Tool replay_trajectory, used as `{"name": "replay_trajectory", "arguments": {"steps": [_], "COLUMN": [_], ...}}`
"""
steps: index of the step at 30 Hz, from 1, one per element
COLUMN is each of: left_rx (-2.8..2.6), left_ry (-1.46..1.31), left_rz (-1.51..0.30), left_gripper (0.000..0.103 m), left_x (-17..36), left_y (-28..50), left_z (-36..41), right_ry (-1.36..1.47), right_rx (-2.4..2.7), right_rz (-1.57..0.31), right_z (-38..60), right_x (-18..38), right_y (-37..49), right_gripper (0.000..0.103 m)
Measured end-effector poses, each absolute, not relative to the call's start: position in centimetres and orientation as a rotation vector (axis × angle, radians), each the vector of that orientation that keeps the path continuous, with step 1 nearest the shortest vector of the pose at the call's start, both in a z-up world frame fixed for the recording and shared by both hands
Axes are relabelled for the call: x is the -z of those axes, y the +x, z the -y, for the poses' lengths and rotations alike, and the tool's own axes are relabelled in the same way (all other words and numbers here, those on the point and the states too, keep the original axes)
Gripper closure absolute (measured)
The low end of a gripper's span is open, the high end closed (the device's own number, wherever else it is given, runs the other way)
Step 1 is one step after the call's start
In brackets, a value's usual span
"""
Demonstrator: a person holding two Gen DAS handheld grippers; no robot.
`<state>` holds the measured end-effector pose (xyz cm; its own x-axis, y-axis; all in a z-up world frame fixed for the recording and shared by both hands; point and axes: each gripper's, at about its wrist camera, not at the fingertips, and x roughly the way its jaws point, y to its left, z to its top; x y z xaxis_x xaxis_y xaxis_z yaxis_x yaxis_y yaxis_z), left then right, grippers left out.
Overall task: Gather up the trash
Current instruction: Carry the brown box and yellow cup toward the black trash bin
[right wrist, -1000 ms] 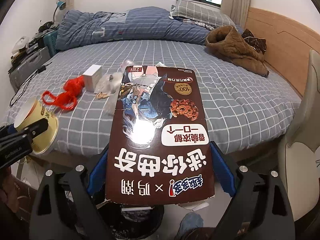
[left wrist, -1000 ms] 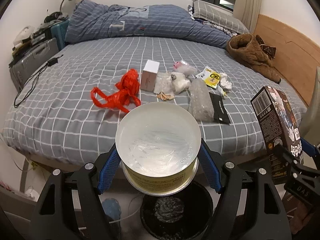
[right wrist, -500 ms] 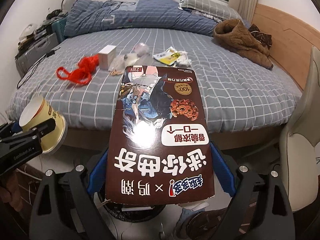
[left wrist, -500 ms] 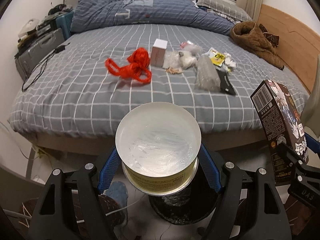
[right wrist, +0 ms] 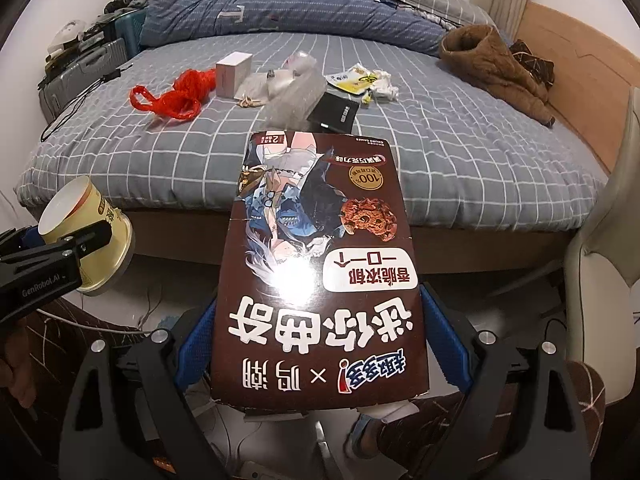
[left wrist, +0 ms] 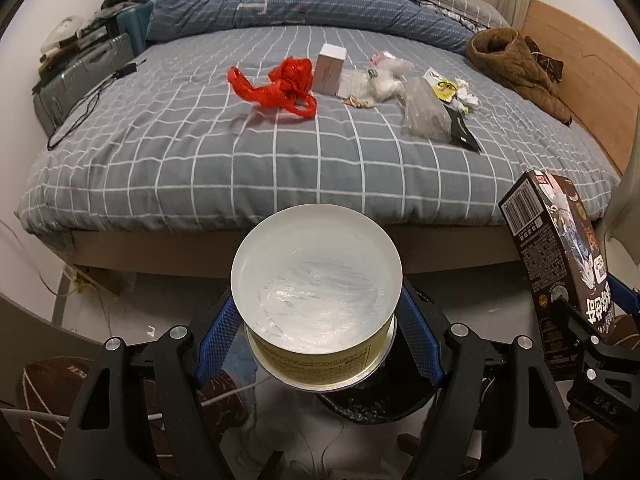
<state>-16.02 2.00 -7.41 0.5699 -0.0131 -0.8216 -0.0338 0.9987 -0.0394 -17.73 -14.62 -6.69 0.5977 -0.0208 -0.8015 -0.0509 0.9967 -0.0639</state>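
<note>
Only the left view shows the black bin [left wrist: 372, 404] (below the left tool [left wrist: 316, 332] pinching the cup [left wrist: 316, 300]).

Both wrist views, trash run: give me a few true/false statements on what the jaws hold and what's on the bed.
1. The left gripper holds a paper cup. True.
2. The right gripper is empty. False: its jaws clamp a brown cookie box.
3. A red plastic bag lies on the bed. True.
4. The cup is full of liquid. False: it looks empty.
5. The bin stands on the bed. False: it is on the floor below the cup.
</note>
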Motion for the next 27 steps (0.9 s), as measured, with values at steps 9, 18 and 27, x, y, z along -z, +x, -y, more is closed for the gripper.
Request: {"name": "replay_trajectory", "arguments": {"steps": [9,18,27], "left_rx": [-0.005,0.000,-0.013], "left_ry": [-0.046,-0.049,-0.060], "left_rz": [-1.024,-1.074,-1.113], "left_gripper": [0.030,0.030,0.030], "left_x": [11.0,14.3,16.6], "left_y": [-15.7,-14.3,-12.4], "left_z": [-2.1,-2.1,-2.7], "right_ry": [-0.086,-0.111,-0.122], "right_rx": [-0.031,-0.062,-0.083], "right_rz": [-0.979,-1.065,-1.152], "right_z": [14.1,13.2,12.3], "right_x": [9.4,13.9,18.1], "right_y": [-17.5,-16.4,-14.7], "right_gripper": [0.016,0.016,0.016]}}
